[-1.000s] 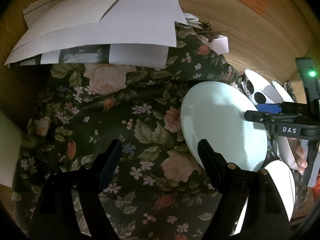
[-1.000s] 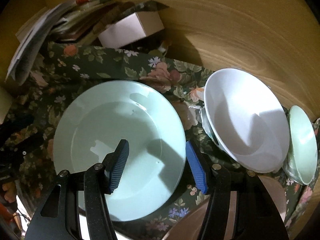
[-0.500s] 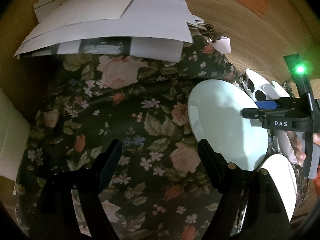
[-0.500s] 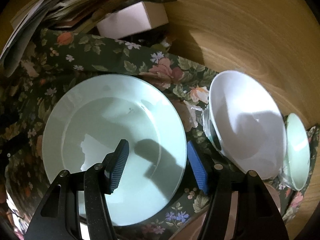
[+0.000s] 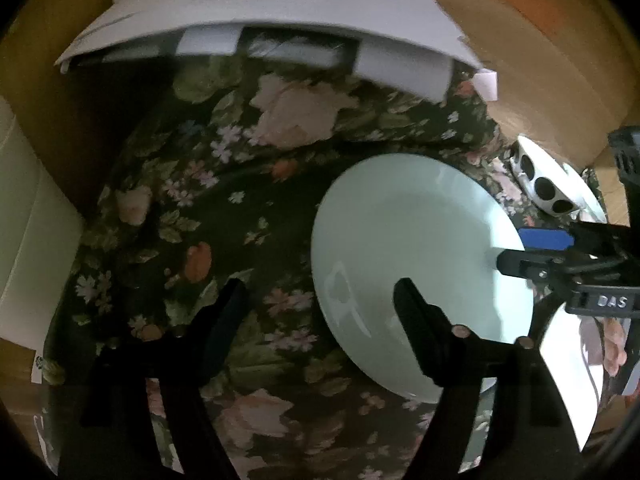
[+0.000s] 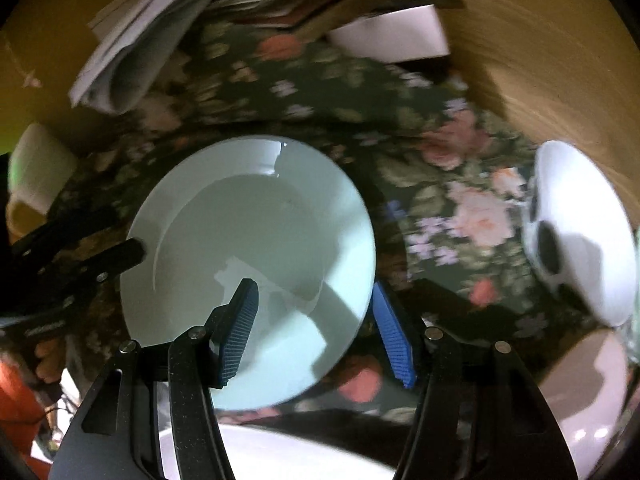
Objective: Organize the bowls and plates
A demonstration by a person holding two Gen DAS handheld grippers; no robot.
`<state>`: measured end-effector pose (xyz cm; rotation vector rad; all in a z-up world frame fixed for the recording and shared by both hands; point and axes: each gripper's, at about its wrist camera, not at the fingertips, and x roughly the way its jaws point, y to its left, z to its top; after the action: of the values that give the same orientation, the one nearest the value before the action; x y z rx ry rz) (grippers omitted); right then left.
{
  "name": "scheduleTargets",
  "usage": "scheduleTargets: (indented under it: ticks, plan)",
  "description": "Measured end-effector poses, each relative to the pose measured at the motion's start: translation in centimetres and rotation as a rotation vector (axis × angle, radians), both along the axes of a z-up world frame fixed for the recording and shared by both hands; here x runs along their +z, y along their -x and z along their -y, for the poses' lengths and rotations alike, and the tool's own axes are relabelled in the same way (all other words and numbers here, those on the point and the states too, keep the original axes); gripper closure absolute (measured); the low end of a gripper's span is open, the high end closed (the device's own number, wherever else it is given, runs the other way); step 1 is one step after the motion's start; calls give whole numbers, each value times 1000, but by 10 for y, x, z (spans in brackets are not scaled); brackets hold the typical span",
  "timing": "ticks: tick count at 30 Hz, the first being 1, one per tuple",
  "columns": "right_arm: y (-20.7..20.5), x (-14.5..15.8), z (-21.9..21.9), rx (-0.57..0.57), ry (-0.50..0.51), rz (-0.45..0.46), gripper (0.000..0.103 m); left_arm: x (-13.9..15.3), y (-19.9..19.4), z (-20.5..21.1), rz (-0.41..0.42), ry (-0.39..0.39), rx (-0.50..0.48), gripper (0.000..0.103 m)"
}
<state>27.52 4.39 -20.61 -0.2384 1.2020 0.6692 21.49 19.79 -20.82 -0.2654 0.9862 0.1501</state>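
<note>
Pale green plate (image 6: 248,248) on floral cloth (image 5: 208,208), right gripper (image 6: 316,332) jaws apart, straddling its near edge, left gripper (image 5: 320,316) jaws apart and just narrowed, one over its rim

Left gripper (image 5: 320,300) points steeply down, its black jaws apart and just now closing in a little, nothing between them. Right gripper (image 6: 314,326) also tilts steeply down, blue pads (image 6: 240,332) apart with a gap, narrowing slightly, pressing on nothing. A hand (image 5: 614,346) shows behind the right gripper.
</note>
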Motion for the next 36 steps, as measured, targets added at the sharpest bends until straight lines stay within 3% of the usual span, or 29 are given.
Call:
scheduleTargets:
  ticks: [6, 12, 23, 28, 36]
  plan:
    - [4, -8, 5, -75, -33, 31, 60, -6, 1, -5, -20, 11, -26, 53]
    - [-2, -21, 18, -86, -52, -18, 66, -9, -9, 10, -22, 4, -78, 68]
    - [2, -22, 15, -109, -70, -8, 65, -10, -15, 19, -22, 4, -64, 68]
    - [5, -7, 23, -99, -100, 23, 66, 2, -5, 9, 1, 47, -43, 68]
    - [13, 9, 32, -87, -131, 70, 66, 24, 11, 11, 53, 32, -48, 68]
